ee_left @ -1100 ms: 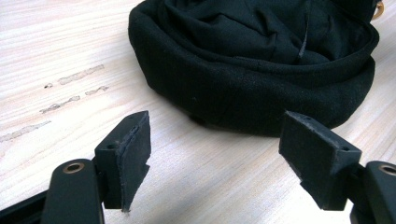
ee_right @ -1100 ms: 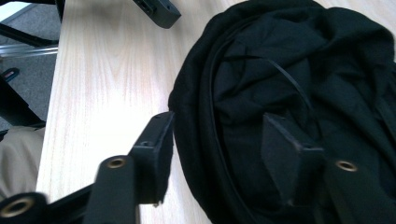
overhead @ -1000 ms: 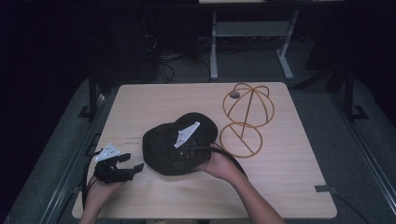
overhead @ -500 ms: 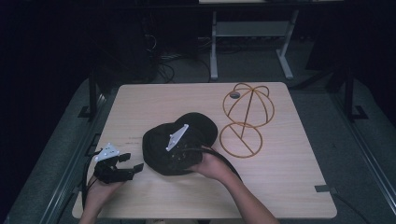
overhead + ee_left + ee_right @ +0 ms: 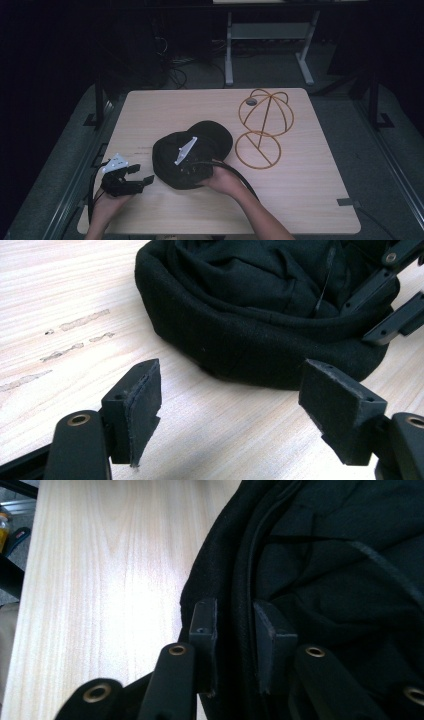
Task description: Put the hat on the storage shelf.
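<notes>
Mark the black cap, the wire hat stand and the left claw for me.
black cap (image 5: 170, 155): high view, on its crown.
wire hat stand (image 5: 266, 107): high view, on its dome.
left claw (image 5: 230, 405): left gripper view, midway between its open jaws.

My left hand (image 5: 107, 202) rests at the table's seven o'clock corner, its gripper (image 5: 141, 180) pointing toward three o'clock with the jaws spread wide and nothing between them. My right forearm (image 5: 260, 217) reaches in from five o'clock toward eleven, hand (image 5: 225, 181) low over the tabletop, its gripper (image 5: 235, 630) pinched onto the rim of a black cap (image 5: 350, 570).
</notes>
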